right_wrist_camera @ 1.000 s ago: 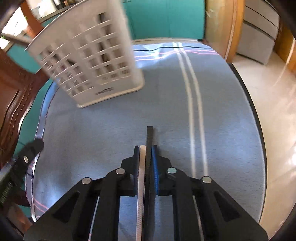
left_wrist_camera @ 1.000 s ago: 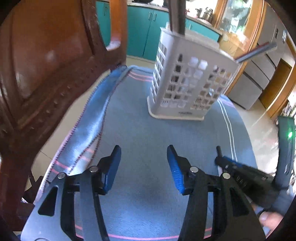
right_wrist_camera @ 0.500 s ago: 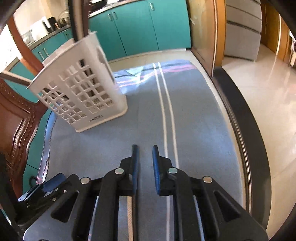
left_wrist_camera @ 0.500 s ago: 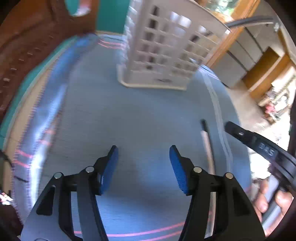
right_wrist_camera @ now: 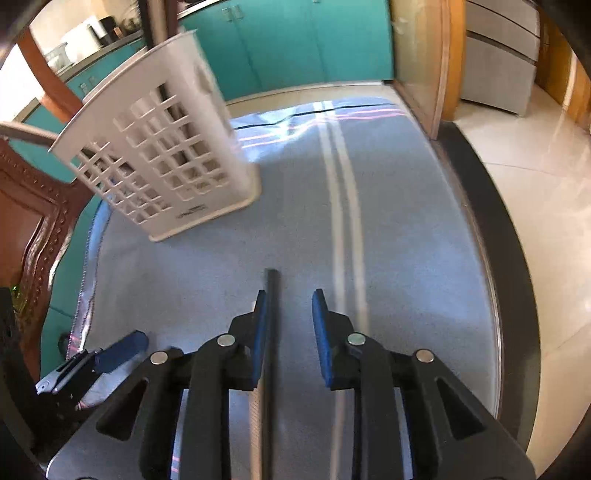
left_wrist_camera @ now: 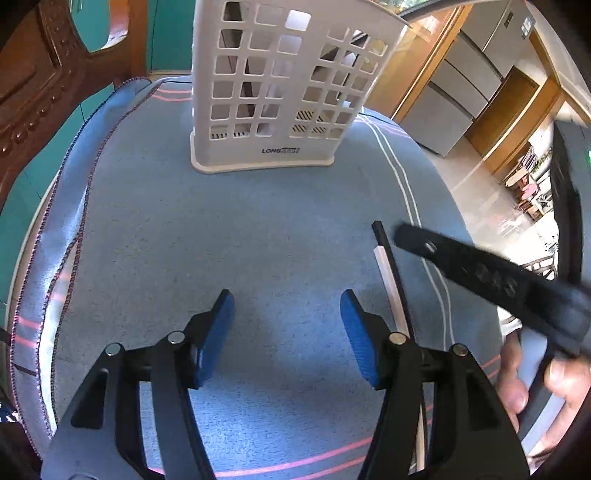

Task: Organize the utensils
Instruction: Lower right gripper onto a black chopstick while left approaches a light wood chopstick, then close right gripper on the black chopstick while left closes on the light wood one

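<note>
Lying on the blue cloth are two chopsticks, one black and one pale, side by side, just right of the left gripper. Left gripper hovers over bare cloth, jaws wide apart with nothing between them. Right gripper sits over the sticks; its jaws have just been opening, now released. In the right wrist view the black stick runs along the inner face of the left pad, maybe touching it, with a clear gap to the other pad, so no clamp. Pale stick mostly hidden under that finger there. White basket stands upright at the far side of the cloth, well apart from the sticks, with dark utensils poking out of its top; what kind, can't tell. Fingers of a hand show at the near right, holding the right gripper's body, which is blurred. Wooden chair far left, teal cabinets behind.
</note>
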`<state>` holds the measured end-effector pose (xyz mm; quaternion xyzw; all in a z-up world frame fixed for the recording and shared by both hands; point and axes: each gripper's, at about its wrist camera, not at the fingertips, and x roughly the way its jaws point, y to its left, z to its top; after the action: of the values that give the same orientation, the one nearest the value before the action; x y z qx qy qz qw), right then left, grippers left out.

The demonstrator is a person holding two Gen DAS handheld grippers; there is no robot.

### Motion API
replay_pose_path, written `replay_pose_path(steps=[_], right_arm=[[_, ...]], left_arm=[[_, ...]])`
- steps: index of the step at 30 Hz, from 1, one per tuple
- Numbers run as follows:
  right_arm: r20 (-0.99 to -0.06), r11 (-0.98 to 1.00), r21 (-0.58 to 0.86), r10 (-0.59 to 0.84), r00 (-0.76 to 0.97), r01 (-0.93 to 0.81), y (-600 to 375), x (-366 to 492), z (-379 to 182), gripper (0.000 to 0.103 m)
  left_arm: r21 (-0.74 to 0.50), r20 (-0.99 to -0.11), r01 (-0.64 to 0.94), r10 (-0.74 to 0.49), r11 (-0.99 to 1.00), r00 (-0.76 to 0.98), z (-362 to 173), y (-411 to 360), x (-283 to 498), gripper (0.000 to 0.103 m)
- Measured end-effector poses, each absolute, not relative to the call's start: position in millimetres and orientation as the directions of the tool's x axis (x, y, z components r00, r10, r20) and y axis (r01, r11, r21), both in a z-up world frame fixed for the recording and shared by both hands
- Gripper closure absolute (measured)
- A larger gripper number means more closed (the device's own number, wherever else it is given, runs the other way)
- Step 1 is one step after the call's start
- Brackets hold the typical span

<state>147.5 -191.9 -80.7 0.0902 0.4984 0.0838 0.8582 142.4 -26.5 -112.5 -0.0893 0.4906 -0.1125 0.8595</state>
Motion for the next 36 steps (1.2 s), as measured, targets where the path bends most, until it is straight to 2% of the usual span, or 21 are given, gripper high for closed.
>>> replay_pose_path(steps=[3,4,5,12,14,18,19,21,22,24,27,36], right_arm=[[-0.856,0.975,0.205,0.221,0.468,-0.085,-178,161,-85,0.079],[-0.866,0.980,0.175,0.197,0.460,-0.091,-173,164,-90,0.082],[-0.874,0.983,0.156,0.182,0.451,-0.093,-172,166,-93,0.096],[-0.877,0.982,0.187,0.182,0.445,-0.032,-208,156,-93,0.095],[-0.874,0.978,0.208,0.192,0.446,-0.013,-223,154,-93,0.095],[-0.848,0.960,0.278,0.227,0.480,0.037,-247,149,-86,0.093],[-0.835,0.954,0.298,0.239,0.496,0.043,-251,148,-82,0.093],[-0.806,0.943,0.331,0.256,0.534,0.047,-259,145,-72,0.086],[-0.801,0.941,0.335,0.257,0.541,0.048,-260,145,-70,0.084],[-0.803,0.941,0.336,0.260,0.536,0.048,-260,144,-70,0.078],[-0.822,0.949,0.311,0.246,0.513,0.044,-253,144,-72,0.078],[-0.882,0.978,0.196,0.207,0.423,-0.070,-216,139,-90,0.068]], left_arm=[[-0.255,-0.824,0.121,-0.281,0.959,0.492,-112,-31,140,0.041],[-0.266,-0.821,0.130,-0.295,0.955,0.488,-111,-32,139,0.041],[-0.275,-0.819,0.136,-0.306,0.952,0.486,-110,-33,138,0.041],[-0.304,-0.794,0.225,-0.377,0.926,0.477,-106,-62,142,0.041],[-0.309,-0.787,0.260,-0.399,0.915,0.470,-105,-75,143,0.036],[-0.265,-0.806,0.302,-0.383,0.915,0.451,-111,-102,146,0.035],[-0.236,-0.816,0.303,-0.357,0.923,0.455,-114,-108,146,0.037],[-0.129,-0.819,0.316,-0.281,0.940,0.500,-115,-118,143,0.058],[-0.103,-0.819,0.321,-0.263,0.942,0.510,-115,-119,143,0.061],[-0.097,-0.817,0.318,-0.258,0.943,0.516,-116,-116,144,0.074],[-0.069,-0.829,0.309,-0.227,0.948,0.510,-116,-110,145,0.085],[-0.063,-0.859,0.149,-0.129,0.987,0.495,-114,-46,161,0.086]])
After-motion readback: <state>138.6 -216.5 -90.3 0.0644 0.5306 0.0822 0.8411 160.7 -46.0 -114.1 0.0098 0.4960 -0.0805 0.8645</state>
